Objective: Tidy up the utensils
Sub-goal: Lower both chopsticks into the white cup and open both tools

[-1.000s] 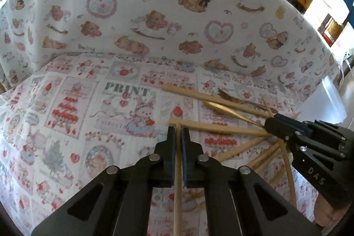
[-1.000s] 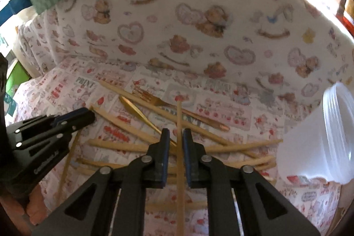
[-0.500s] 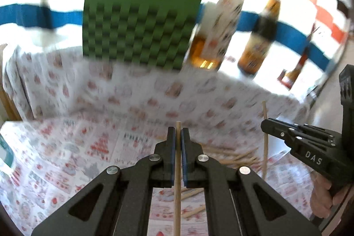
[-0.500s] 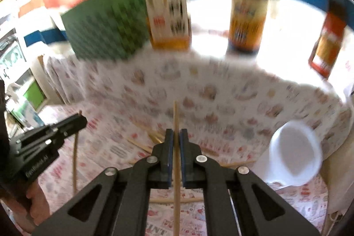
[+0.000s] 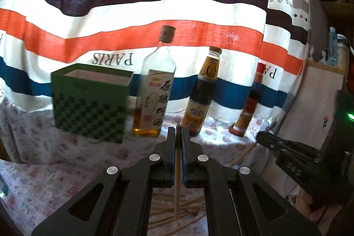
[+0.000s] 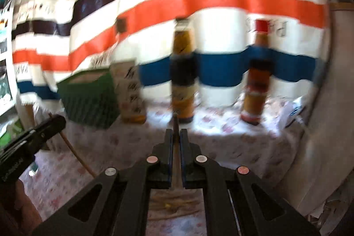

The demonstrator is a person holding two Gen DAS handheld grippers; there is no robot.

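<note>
The striped curtain (image 5: 154,14) fills the back of both views, and below it the worktop (image 5: 55,158), under a printed cloth, carries everything else. The largest candidate for a holder is the green checkered box (image 5: 90,101), open at the top, standing at the back left; to its right stand 3 bottles in a row, the clear bottle (image 5: 154,90) just beside the box, then the dark sauce bottle (image 5: 203,94), then the small red-capped bottle (image 5: 245,112). The left tool (image 5: 177,132) is clenched on 1 wooden chopstick (image 5: 177,191), whose long axis runs straight along the fingers, its near end hanging down toward the camera and its tip just past the fingertips. The right tool (image 6: 174,132) likewise grips its own chopstick (image 6: 176,169), lined up the same way; this view is blurred, so fine detail there is unsure. Each tool shows in the other's view, the right tool at the right edge of the left view with its stick slanting down, the left tool at the left edge of the right view. More chopsticks (image 5: 177,213) lie in a loose heap on the cloth below both tools. The relation that matters: if the box is the target, which I judge likely, it lies forward and to the left of both tools, and the left hand is the nearer, so each stick must tip from near level to upright to drop in end-first.
</note>
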